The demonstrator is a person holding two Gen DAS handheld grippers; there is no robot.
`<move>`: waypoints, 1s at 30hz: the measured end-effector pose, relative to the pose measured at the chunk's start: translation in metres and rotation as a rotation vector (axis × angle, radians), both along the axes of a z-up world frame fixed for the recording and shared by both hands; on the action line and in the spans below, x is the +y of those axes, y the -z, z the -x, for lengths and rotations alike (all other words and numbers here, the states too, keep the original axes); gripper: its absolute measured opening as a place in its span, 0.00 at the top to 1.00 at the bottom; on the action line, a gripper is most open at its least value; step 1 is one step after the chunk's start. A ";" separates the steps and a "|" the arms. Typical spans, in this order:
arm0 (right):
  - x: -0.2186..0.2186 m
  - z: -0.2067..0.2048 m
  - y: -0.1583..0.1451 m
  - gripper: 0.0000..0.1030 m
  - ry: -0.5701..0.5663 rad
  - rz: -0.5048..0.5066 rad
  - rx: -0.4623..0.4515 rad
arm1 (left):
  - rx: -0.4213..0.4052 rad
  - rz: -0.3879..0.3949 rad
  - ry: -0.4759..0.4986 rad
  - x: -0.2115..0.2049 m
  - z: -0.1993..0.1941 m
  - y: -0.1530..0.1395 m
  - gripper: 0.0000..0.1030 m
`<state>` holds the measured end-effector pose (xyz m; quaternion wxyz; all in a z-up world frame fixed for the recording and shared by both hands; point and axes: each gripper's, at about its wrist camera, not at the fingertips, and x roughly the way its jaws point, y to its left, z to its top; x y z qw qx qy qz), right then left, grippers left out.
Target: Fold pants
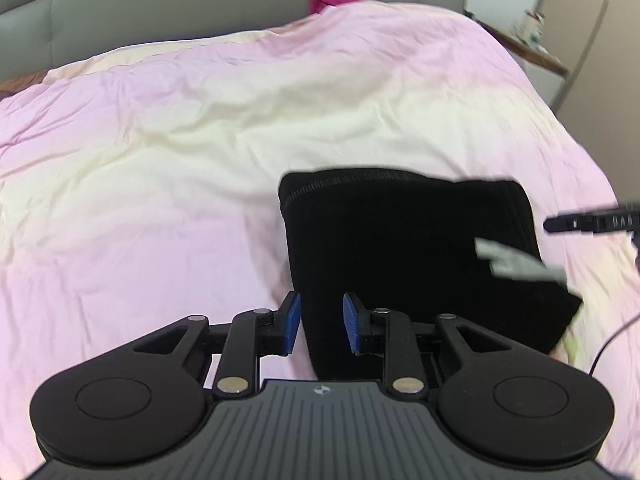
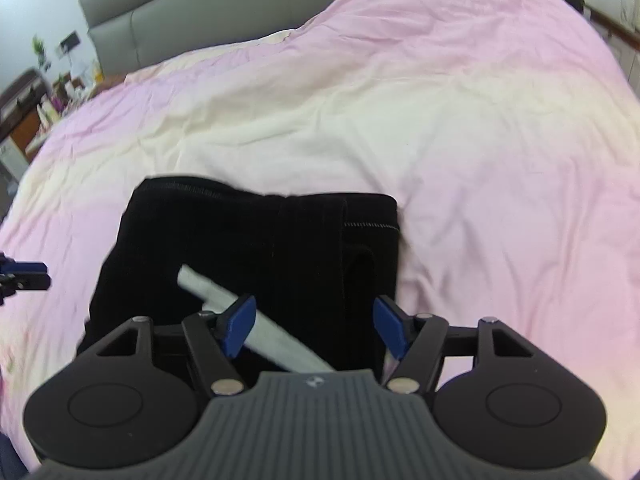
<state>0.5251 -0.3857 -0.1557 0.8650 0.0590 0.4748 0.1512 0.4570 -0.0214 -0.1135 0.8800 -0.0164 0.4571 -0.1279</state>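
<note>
Already folded, the black pants [image 1: 400, 248] could spring apart if either released gripper, left [image 1: 321, 324] or right [image 2: 316, 330], snags the white tag [image 2: 248, 320] on the bed [image 1: 160, 160].

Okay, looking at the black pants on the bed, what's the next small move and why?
Probably tuck the white tag under with the right gripper: the pants already lie in a compact fold on the pink duvet, both grippers open, the left gripper holding nothing.

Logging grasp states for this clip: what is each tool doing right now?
Left tool: open, holding nothing, at the near edge of the black pants.
Right tool: open, holding nothing, above the pants.
</note>
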 end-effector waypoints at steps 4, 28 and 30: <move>-0.007 -0.034 0.022 0.40 0.077 -0.138 0.055 | 0.003 0.030 -0.039 -0.008 -0.023 0.013 0.69; 0.000 -0.071 0.035 0.86 0.063 0.039 0.009 | -0.093 -0.082 0.036 -0.068 -0.093 0.050 0.83; 0.001 -0.076 0.046 0.85 0.068 0.056 0.026 | -0.068 -0.115 0.025 -0.073 -0.104 0.062 0.83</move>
